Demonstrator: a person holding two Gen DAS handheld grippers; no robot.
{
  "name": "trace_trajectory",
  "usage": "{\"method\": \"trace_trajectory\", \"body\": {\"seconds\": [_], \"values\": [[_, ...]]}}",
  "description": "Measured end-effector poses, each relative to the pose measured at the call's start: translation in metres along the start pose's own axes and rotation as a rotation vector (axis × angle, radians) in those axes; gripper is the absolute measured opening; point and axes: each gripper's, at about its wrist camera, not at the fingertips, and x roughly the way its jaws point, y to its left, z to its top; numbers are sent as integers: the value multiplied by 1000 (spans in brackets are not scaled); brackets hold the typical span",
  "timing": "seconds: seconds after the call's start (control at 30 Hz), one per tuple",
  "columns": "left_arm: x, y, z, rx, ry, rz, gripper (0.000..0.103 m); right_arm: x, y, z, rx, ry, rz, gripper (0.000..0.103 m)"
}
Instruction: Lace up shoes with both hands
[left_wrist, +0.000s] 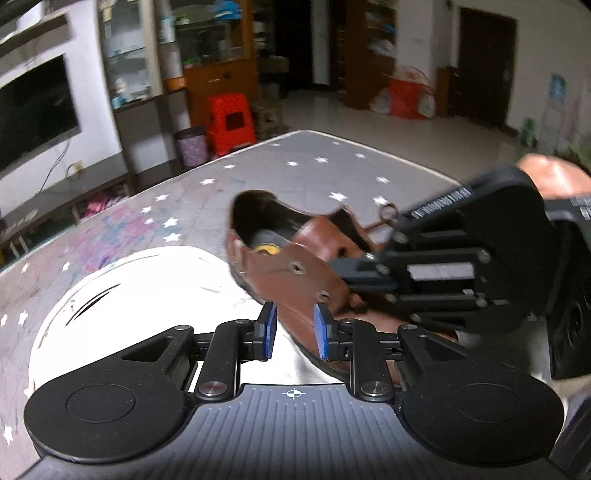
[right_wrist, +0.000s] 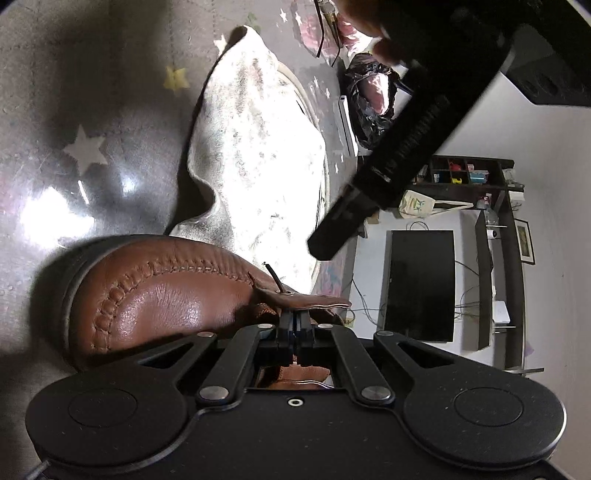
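A brown leather shoe (left_wrist: 295, 273) lies on the star-patterned table (left_wrist: 314, 155), near its middle, partly over a white cloth (left_wrist: 122, 280) spread toward the near edge. The cloth probably keeps the sole off the tabletop and stops it sliding while the lace is worked.

The right gripper (right_wrist: 294, 321) has its jaws pressed together. They sit right at the lower eyelet of the leather flap (right_wrist: 310, 301), and a dark lace end (right_wrist: 273, 275) sticks up through that eyelet just beyond them. Whether the pads pinch the lace itself or the flap's edge cannot be told from the right wrist view; the contact is hidden behind the fingers. Holding there would steady the flap so the lace can be drawn through.

The left gripper (left_wrist: 293, 330) has its jaws slightly spread, the blue pads (left_wrist: 320, 332) standing either side of the shoe's side wall near the sole, with nothing visibly squeezed between them. It seems placed to brace the shoe, or ready to take the lace end.

The upper eyelets look empty, so lacing appears barely begun. A thin lace loop (left_wrist: 388, 211) shows beyond the shoe, toward the table's far edge.
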Motion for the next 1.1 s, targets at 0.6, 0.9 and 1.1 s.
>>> {"method": "trace_trajectory", "body": {"seconds": [0.6, 0.9, 1.1], "values": [[35, -20, -2, 170, 46, 50, 2, -6, -8, -3, 33, -4, -8, 3], [-5, -31, -12, 193, -23, 401, 2, -46, -17, 4, 248, 11, 17, 14], [-46, -19, -27, 121, -55, 520, 2, -53, -10, 6, 341, 39, 32, 14]]}}
